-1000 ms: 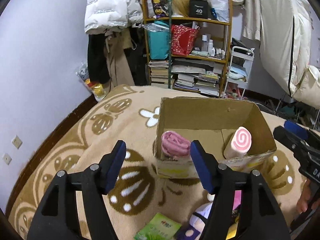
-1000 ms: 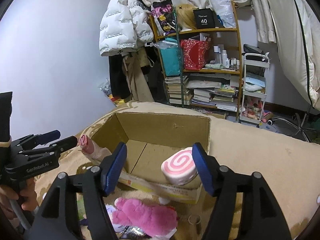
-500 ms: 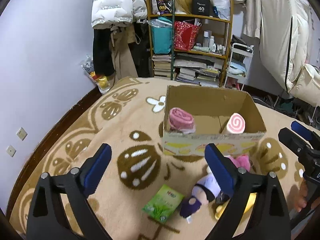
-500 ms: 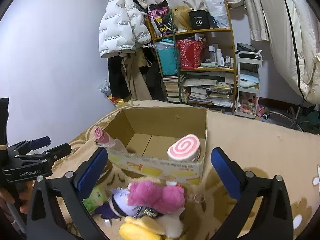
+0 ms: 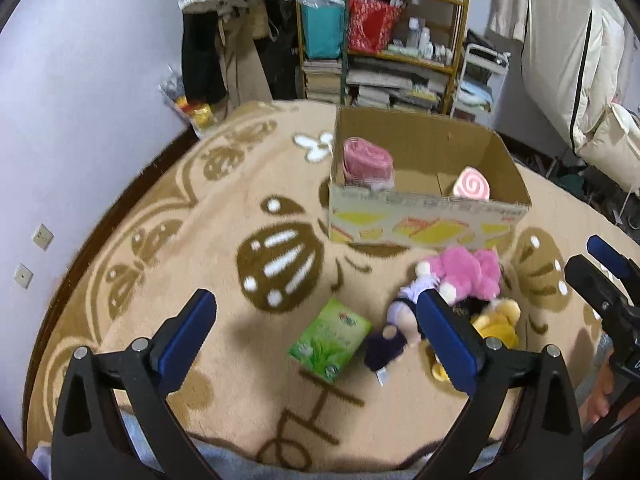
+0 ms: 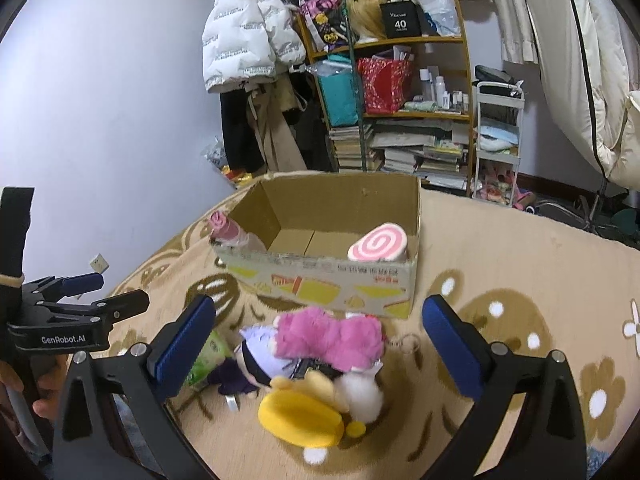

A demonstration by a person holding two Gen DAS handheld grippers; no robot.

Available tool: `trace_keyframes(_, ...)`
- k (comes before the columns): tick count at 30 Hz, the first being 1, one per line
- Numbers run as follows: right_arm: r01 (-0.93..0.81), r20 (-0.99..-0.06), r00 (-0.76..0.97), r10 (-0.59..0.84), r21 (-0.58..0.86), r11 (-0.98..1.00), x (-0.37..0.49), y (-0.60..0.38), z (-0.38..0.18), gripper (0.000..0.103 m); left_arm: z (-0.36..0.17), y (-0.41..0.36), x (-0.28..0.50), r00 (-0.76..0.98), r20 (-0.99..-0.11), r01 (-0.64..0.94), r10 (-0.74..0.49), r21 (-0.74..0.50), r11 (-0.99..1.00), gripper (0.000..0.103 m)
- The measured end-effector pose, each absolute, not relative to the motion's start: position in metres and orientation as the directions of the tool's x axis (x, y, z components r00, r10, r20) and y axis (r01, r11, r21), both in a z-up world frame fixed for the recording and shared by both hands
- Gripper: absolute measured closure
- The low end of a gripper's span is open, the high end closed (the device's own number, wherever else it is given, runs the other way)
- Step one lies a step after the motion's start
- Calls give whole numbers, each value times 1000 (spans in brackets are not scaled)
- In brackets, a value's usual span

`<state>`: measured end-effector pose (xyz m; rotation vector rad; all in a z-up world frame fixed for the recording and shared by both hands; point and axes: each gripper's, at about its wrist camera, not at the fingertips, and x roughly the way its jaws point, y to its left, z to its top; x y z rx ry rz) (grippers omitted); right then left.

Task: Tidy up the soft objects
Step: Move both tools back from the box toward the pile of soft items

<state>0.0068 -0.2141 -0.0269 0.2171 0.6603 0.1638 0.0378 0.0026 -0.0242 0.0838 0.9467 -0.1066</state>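
Observation:
An open cardboard box [image 5: 424, 226] [image 6: 320, 280] stands on the patterned blanket. It holds a rolled pink towel [image 5: 366, 160] [image 6: 224, 226] at its left end and a pink swirl-roll plush [image 5: 472, 184] [image 6: 378, 248] at its right. In front of the box lie a pink plush [image 5: 468, 270] [image 6: 332, 338], a purple-clad doll [image 5: 396, 320] [image 6: 256, 356], a yellow plush [image 5: 496, 320] [image 6: 300, 412] and a green packet [image 5: 330, 338] [image 6: 206, 360]. My left gripper [image 5: 316, 336] is open and empty above the packet. My right gripper [image 6: 320, 344] is open and empty above the plush pile.
A cluttered shelf [image 6: 396, 92] with books and bags stands behind the bed beside hanging coats [image 6: 248, 48]. A white cart [image 6: 498, 140] is to its right. The purple wall [image 5: 80, 100] runs along the left edge of the blanket.
Both grippers have pulled back and up from the box and opened wider. The toys and packet in front of the box have come into fuller view.

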Motion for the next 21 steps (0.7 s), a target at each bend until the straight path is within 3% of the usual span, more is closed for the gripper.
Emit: trace_keyframes(21,-74,-783,546,299,310,948,25,-201,-84,0,-88,1,73,358,-933,118,-37,6,993,4)
